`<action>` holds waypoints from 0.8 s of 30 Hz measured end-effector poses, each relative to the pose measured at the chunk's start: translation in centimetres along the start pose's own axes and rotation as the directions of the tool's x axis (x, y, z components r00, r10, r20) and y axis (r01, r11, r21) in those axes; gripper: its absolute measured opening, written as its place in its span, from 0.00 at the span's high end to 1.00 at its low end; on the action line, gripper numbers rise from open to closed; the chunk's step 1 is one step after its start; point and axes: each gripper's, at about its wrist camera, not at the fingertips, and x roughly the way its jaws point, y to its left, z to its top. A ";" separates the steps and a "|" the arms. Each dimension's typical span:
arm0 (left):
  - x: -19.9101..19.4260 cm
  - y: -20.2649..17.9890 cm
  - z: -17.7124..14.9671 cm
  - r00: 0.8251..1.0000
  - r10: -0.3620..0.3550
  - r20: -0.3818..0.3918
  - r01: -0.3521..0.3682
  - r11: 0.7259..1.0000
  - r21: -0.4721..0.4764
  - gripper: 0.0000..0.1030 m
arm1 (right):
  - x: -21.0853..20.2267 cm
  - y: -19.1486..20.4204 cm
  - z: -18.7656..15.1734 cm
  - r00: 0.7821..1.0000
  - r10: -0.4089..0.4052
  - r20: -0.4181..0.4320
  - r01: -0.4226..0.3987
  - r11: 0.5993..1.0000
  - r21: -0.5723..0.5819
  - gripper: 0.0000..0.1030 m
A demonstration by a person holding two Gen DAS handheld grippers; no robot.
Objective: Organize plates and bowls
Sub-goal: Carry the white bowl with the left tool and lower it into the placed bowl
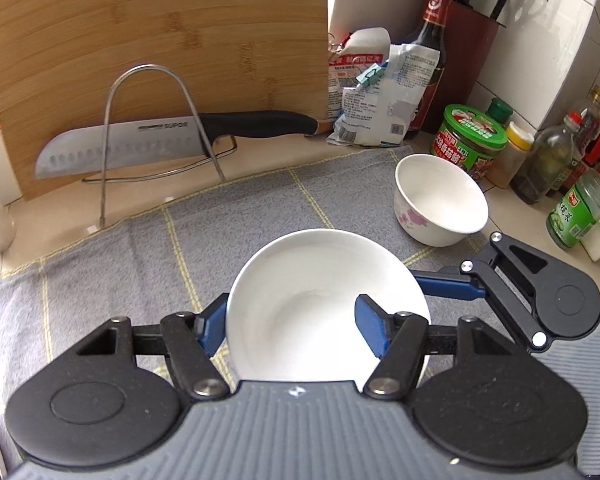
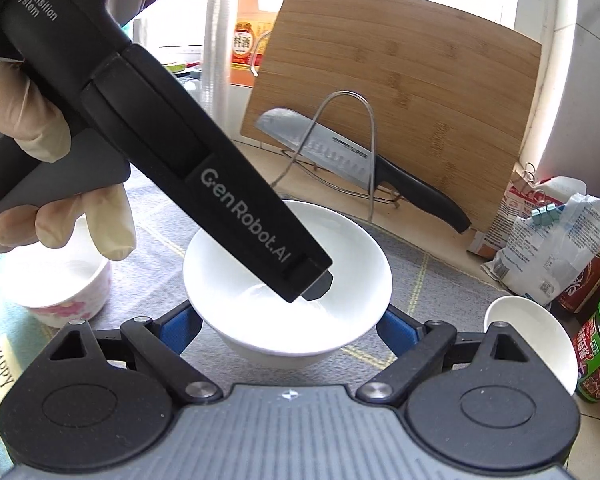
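Observation:
A plain white bowl [image 1: 316, 304] sits on the grey checked cloth [image 1: 140, 264]. My left gripper [image 1: 290, 330] stands open, its left pad outside the rim and its right pad inside the bowl. My right gripper [image 2: 290, 328] straddles the same white bowl [image 2: 260, 308] from the other side, open, with blue pads at both outer walls; in the left wrist view its fingers [image 1: 448, 284] reach in from the right. A white bowl with pink flowers [image 1: 440, 200] stands to the right, apart. Another flowered bowl [image 2: 60, 288] and a white bowl [image 2: 528, 340] show in the right wrist view.
A bamboo cutting board [image 1: 160, 60] leans at the back behind a wire rack [image 1: 148, 128] holding a knife [image 1: 140, 148]. Bags [image 1: 372, 92], a dark sauce bottle [image 1: 432, 52], jars [image 1: 472, 140] and bottles [image 1: 580, 208] crowd the right side. The left gripper's body [image 2: 180, 160] crosses the right wrist view.

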 end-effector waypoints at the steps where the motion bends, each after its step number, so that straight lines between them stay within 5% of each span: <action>1: -0.4 0.1 -0.3 1.000 0.007 0.002 -0.007 1.000 -0.005 0.37 | -0.2 0.3 0.1 1.000 0.008 0.002 -0.008 1.000 -0.004 0.07; 24: -8.4 4.9 -7.0 0.986 0.160 0.045 -0.151 0.976 -0.157 0.37 | -1.5 9.1 2.8 0.981 0.189 0.041 -0.181 0.973 -0.146 0.07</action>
